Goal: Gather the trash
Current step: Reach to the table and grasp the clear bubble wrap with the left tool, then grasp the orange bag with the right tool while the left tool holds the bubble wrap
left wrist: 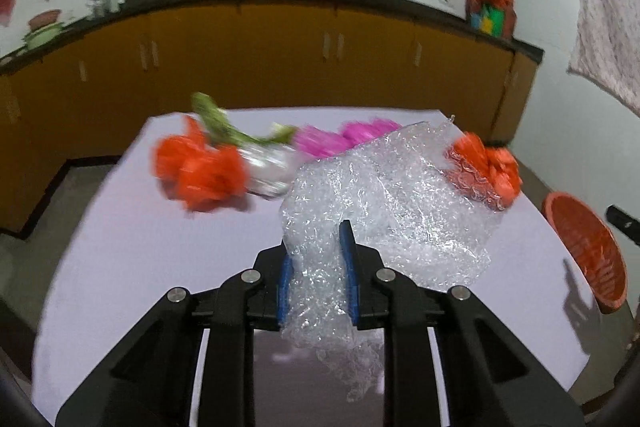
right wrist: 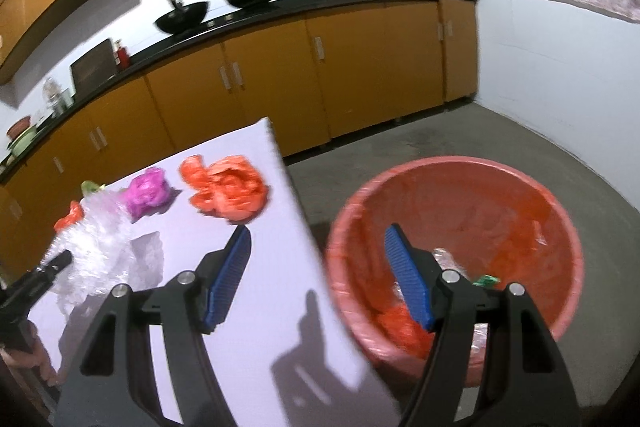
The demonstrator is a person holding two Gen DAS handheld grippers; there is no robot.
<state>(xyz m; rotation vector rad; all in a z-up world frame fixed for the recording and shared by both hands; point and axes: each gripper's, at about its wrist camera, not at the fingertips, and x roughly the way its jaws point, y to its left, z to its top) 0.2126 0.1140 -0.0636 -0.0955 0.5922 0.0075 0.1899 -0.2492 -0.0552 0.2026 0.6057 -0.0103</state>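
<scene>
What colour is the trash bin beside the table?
Orange-red, lined with a matching bag: the bin shows best in the right wrist view, below the open right tongs.

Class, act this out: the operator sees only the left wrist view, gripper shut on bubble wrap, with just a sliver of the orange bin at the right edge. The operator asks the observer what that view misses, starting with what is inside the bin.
Operator: What is inside the bin?
Observer: The orange bin has an orange liner and already holds some trash: a crumpled orange piece and a small green scrap.
Operator: Where is the right gripper?
Observer: The right gripper is open and holds nothing; one finger is over the table, the other over the bin.
Operator: Where does the bin stand?
Observer: On the grey floor, right beside the table's edge.
</scene>
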